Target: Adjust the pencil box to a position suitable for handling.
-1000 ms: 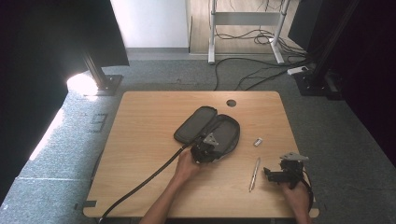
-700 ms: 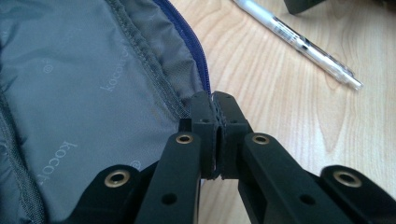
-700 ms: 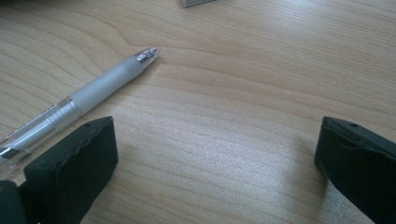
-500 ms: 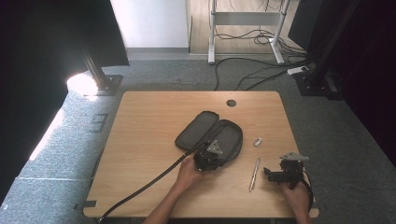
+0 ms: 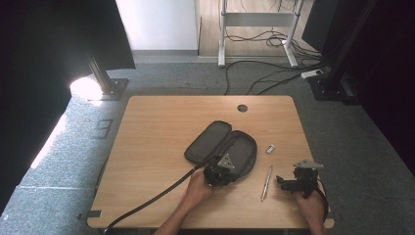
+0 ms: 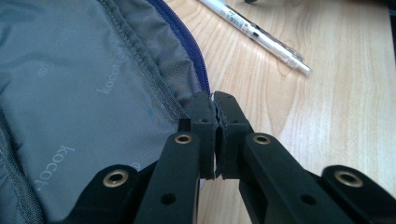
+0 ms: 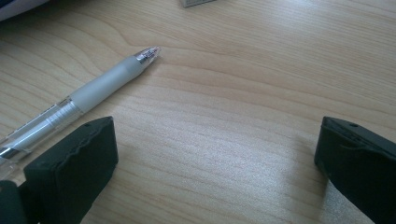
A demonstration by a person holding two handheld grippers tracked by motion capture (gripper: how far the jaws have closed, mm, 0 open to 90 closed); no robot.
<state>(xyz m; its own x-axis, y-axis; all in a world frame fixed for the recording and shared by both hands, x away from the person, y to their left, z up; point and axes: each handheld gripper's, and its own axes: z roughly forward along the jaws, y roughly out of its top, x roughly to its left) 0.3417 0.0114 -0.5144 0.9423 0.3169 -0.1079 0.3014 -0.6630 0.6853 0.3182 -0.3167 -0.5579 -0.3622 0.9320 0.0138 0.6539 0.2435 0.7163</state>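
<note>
A dark pencil case point(image 5: 210, 142) lies unzipped and spread flat at the middle of the wooden table point(image 5: 161, 132). Its grey lining point(image 6: 93, 79) faces up. My left gripper point(image 5: 228, 169) is at the case's near rim, shut on the zipper edge point(image 6: 215, 105). A clear pen point(image 5: 266, 182) lies on the wood to the right of the case, and in the left gripper view the pen point(image 6: 254, 35) lies beyond the jaws. My right gripper point(image 5: 283, 182) rests on the table just right of the pen, open, with bare wood between its jaws point(image 7: 215, 140). The pen's tip point(image 7: 147, 52) lies left of them.
A small pale block point(image 5: 270, 148) lies on the table right of the case. A round cable hole point(image 5: 242, 107) is near the far edge. A thick black cable point(image 5: 156, 198) trails from the left gripper off the near-left edge. Cables and stand legs are on the floor beyond.
My left gripper has moved toward the near right edge, dragging the case's rim with it, so the case has shifted a little. The right gripper and the pen stayed put.
</note>
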